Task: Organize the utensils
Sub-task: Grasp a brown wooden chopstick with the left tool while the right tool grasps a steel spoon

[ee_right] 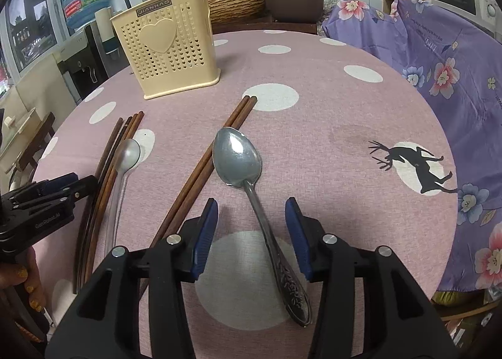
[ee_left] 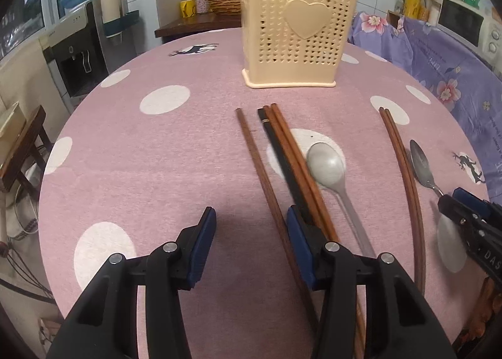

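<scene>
Utensils lie loose on the pink dotted counter [ee_right: 329, 126], all pointing lengthwise toward the cream holder [ee_right: 166, 51] at its far side. The steel spoon [ee_right: 248, 170] runs straight away from the right tool [ee_right: 251, 227], its handle lying between the open pads, which do not touch it; the bowl is farther out. Two brown chopsticks [ee_right: 216, 145] slant just to its left. The left tool [ee_left: 251, 233] also stands open, over bare cloth, with a bundle of chopsticks [ee_left: 282, 152] passing at its right pad and a pale spoon [ee_left: 328, 166] just beyond. A purple floral cover [ee_right: 439, 61] drapes furniture to the right; a water dispenser [ee_left: 78, 54] stands to the left.
</scene>
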Demonstrator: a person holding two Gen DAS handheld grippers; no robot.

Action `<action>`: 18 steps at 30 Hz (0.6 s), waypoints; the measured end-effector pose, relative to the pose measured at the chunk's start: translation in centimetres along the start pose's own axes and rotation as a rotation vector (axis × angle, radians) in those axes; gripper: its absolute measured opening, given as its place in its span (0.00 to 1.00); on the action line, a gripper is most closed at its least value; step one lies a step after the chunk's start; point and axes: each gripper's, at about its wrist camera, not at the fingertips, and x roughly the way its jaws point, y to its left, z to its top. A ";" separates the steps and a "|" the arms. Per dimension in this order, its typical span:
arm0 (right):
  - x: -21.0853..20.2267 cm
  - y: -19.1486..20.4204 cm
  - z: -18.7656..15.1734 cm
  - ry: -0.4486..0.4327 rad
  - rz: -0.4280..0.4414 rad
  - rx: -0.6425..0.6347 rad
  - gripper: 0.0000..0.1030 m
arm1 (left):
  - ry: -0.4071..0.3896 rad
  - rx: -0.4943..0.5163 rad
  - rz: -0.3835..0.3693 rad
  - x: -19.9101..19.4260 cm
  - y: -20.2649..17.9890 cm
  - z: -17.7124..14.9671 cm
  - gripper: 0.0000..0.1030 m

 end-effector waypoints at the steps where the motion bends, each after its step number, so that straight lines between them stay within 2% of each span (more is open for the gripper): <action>1: 0.0 -0.1 0.0 -0.003 0.005 -0.004 0.44 | 0.003 -0.025 -0.018 -0.1 0.7 0.0 0.46; 3: 0.1 -0.3 0.3 -0.003 0.024 -0.021 0.46 | 0.006 -0.093 -0.052 -0.6 2.4 0.2 0.46; 5: 0.5 -0.1 0.7 0.010 0.054 -0.055 0.51 | -0.010 -0.114 -0.047 -1.0 3.1 0.5 0.46; 10: 1.6 0.2 1.5 0.027 0.038 -0.128 0.51 | -0.021 -0.118 -0.053 -1.2 3.2 1.1 0.46; 13: 2.3 0.3 1.8 0.054 0.065 -0.145 0.51 | -0.020 -0.114 -0.061 -1.1 3.0 1.0 0.46; 18: 3.0 1.2 2.2 0.050 0.051 -0.199 0.51 | -0.006 -0.121 -0.074 -0.7 2.9 0.9 0.46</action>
